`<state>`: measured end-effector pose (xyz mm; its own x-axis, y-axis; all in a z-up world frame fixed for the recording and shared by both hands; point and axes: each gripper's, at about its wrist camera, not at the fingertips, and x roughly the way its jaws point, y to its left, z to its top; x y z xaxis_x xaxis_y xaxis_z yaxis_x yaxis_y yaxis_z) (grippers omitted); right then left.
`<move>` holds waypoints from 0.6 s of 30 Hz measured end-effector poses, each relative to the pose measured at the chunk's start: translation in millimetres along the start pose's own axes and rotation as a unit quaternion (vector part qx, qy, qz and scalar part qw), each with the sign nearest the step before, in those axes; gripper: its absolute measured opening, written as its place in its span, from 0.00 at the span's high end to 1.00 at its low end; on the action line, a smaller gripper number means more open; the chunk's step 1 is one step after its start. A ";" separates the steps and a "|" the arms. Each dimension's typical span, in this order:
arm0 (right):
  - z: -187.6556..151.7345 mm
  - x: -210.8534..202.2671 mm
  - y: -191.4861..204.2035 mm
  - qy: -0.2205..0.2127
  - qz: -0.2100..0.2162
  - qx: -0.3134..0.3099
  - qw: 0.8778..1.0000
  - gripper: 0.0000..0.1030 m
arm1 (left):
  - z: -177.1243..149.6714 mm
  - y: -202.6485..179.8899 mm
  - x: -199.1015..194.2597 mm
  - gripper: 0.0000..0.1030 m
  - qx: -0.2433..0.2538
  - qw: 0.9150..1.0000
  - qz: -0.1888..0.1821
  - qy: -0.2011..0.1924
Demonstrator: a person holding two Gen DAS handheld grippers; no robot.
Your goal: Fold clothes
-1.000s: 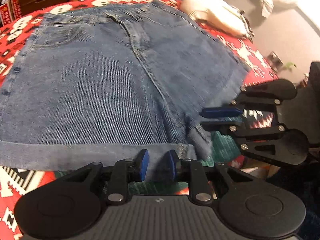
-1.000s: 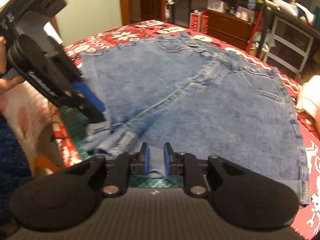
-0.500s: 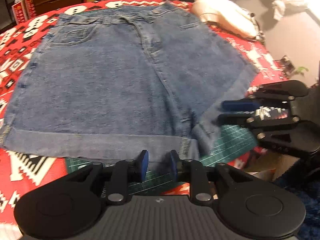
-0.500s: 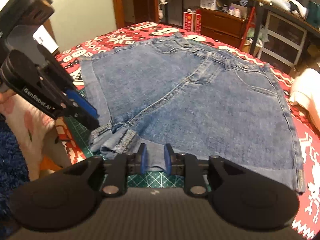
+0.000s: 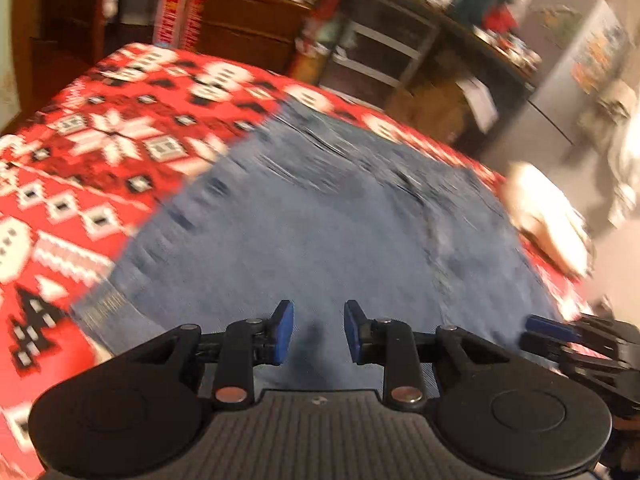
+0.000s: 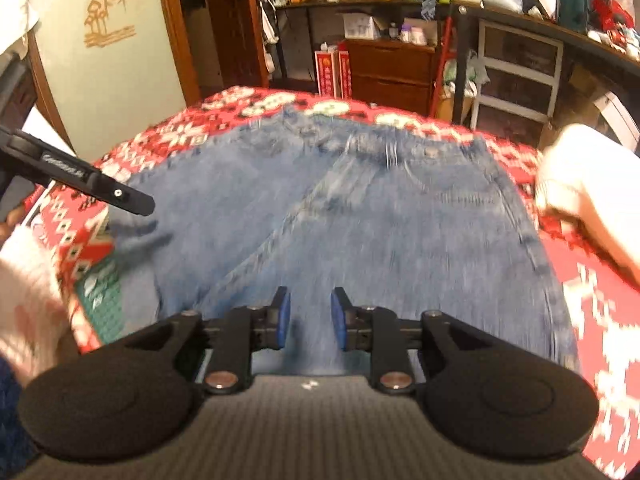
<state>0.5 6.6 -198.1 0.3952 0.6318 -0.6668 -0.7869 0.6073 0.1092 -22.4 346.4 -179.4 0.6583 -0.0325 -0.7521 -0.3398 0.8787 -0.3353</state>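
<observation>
Cluttered shelving and a wooden dresser (image 6: 390, 74) are standing behind the table, with a pale wall and a door frame off to the left in the right wrist view. Red patterned cloth (image 5: 80, 168) is covering the table, and a green cutting mat (image 6: 100, 292) is peeking out at its near left corner. Denim shorts (image 6: 360, 220) are lying spread flat across the middle, waistband toward the far edge and leg hems at the near edge. Bare cloth is showing to the left of the shorts in the left wrist view, while a cream bundle (image 6: 592, 188) is sitting just beside their right side, narrowing the room there.

Both frames are blurring. The left gripper (image 5: 318, 330) is hovering over the near part of the denim, its jaws opening with nothing pinched between the blue pads. The right gripper (image 6: 307, 318) is likewise hanging above the hem, jaws opening and empty; each tool's tip is showing at the edge of the other's view.
</observation>
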 end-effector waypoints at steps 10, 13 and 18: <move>76.7 87.3 26.5 0.026 0.072 -0.083 0.994 0.77 | 18.9 73.8 16.2 0.74 -0.110 0.992 0.041 -0.037; 92.4 126.0 43.2 0.047 0.089 -0.105 0.989 0.77 | 9.0 86.7 12.1 0.81 -0.122 0.991 0.038 -0.049; 110.7 183.4 65.8 0.066 0.090 -0.124 0.986 0.77 | -5.9 102.9 4.0 0.96 -0.140 0.988 0.031 -0.060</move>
<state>73.7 215.8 -231.7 0.1870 0.6406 -0.7447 -0.9368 0.3445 0.0611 -58.7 433.9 -220.3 0.6998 0.0896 -0.7088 -0.5437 0.7103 -0.4471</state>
